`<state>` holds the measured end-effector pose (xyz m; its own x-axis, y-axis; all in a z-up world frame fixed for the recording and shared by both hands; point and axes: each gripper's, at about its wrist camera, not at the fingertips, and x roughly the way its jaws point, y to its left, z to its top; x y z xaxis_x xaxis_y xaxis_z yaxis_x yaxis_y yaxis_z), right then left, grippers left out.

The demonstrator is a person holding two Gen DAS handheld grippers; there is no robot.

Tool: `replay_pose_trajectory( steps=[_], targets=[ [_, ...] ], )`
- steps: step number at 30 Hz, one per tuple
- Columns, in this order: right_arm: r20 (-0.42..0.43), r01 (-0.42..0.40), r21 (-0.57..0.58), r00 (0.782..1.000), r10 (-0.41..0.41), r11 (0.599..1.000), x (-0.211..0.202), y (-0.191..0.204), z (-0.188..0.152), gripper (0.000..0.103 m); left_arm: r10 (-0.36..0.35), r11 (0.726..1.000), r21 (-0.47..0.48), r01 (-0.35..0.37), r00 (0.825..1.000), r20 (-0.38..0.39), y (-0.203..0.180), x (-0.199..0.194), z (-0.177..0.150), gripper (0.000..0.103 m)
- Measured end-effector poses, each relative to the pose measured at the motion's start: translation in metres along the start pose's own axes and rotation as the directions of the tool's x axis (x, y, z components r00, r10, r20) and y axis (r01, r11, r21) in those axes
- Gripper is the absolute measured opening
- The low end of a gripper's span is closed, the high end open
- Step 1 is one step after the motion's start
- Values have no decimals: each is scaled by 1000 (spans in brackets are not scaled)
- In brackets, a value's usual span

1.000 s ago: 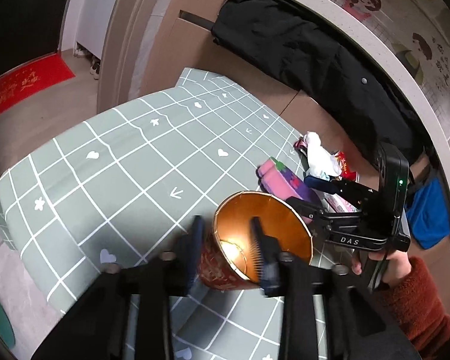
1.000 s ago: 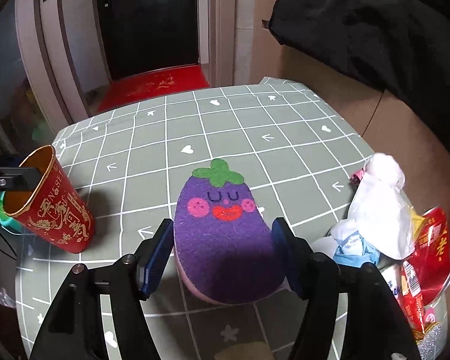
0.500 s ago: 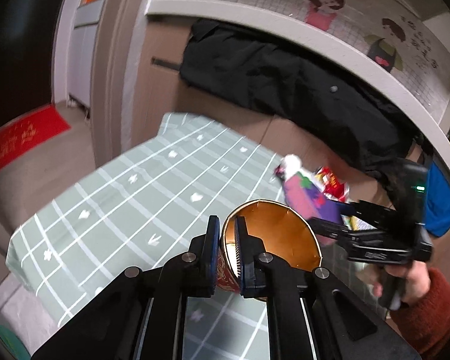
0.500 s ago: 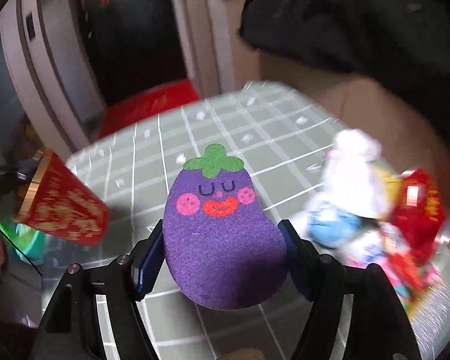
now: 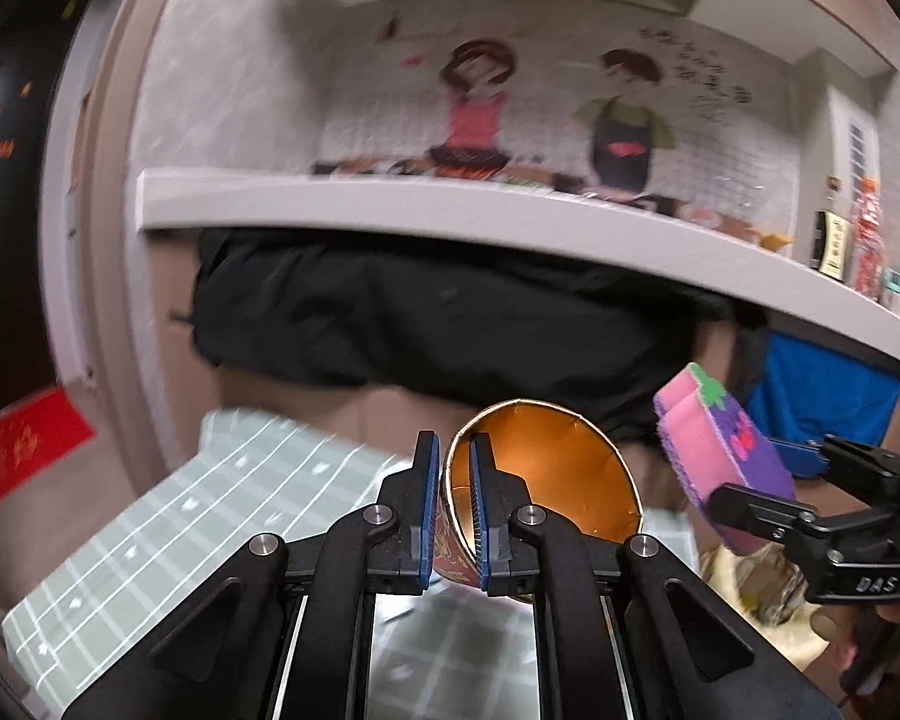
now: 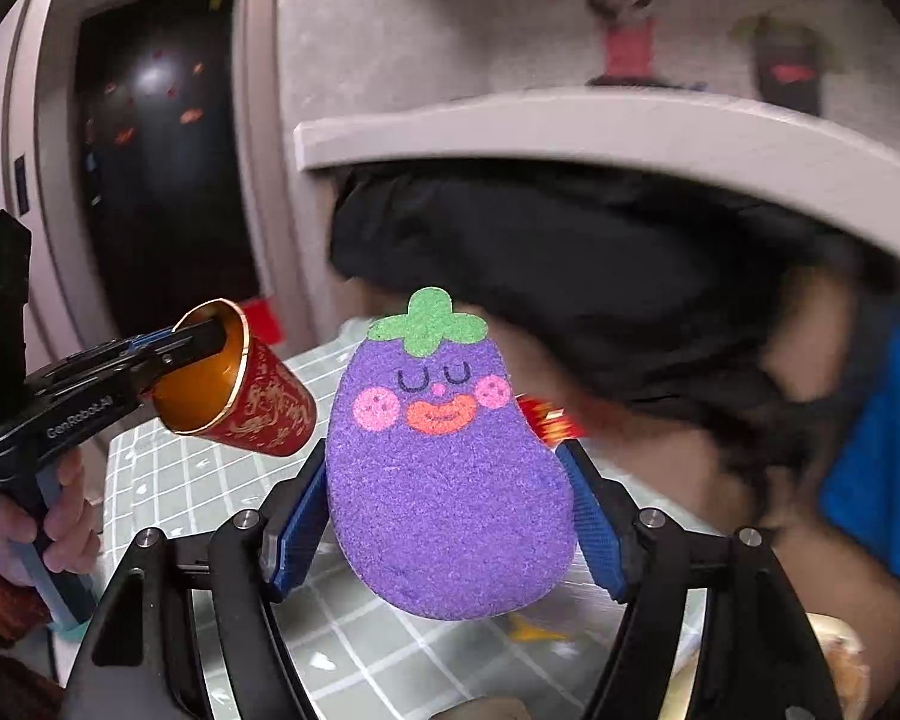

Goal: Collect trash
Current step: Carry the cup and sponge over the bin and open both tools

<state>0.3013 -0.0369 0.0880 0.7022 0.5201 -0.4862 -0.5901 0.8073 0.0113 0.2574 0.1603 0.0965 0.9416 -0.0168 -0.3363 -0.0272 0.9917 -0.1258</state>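
Note:
My left gripper [image 5: 450, 507] is shut on the rim of a red paper cup [image 5: 546, 474] with a gold inside, held tilted in the air above the table; the cup also shows in the right wrist view [image 6: 240, 387]. My right gripper [image 6: 447, 528] is shut on a purple eggplant-shaped sponge [image 6: 444, 480] with a pink back, lifted off the table; the sponge also shows in the left wrist view [image 5: 720, 450]. A pile of wrappers [image 5: 756, 588] lies low at the right, mostly hidden and blurred.
The table with a green grid cloth [image 5: 180, 528] lies below both grippers. A black coat [image 5: 426, 318] hangs under a white counter ledge [image 5: 450, 210] behind the table. A blue cloth [image 5: 822, 384] hangs at the right. A dark doorway [image 6: 156, 150] stands at the left.
Both grippers have risen from the table, carrying the cup and the sponge up. The left gripper closed on the cup's rim. The views now tilt toward the wall.

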Motion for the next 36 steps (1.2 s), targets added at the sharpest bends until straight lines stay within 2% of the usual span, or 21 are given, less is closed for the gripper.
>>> replay_pose_trajectory(
  steps=[5,8,15,19,23,29,32,33,36],
  targets=[
    [62,145,8,987,-145,989,-55,-40,-14,69,-78,996,31,78,997,18,-60,4,4,10],
    [73,186,63,979,-190,981,-85,-68,-27,69,-131,990,59,130,991,10,-96,9,2,10],
    [74,292,159,949,-306,943,-129,-124,-57,70,-270,957,94,274,961,-53,-175,21,-10,10],
    [51,347,205,930,-364,915,-149,-148,-75,70,-334,933,105,345,936,-111,-216,32,-25,10],
    [31,378,252,917,-398,891,-162,-172,-90,70,-372,916,93,391,913,-169,-240,44,-38,10],
    [-30,377,313,921,-388,872,-152,-202,-115,70,-398,901,78,427,884,-245,-264,68,-55,10],
    [-50,363,349,928,-369,864,-143,-214,-125,70,-414,894,52,445,864,-287,-267,82,-64,11],
    [-56,356,362,931,-361,861,-140,-218,-129,70,-422,890,41,454,856,-297,-267,87,-66,11],
    [-64,325,412,942,-329,851,-133,-232,-141,71,-480,860,-10,510,803,-353,-264,105,-75,17]
  ],
)
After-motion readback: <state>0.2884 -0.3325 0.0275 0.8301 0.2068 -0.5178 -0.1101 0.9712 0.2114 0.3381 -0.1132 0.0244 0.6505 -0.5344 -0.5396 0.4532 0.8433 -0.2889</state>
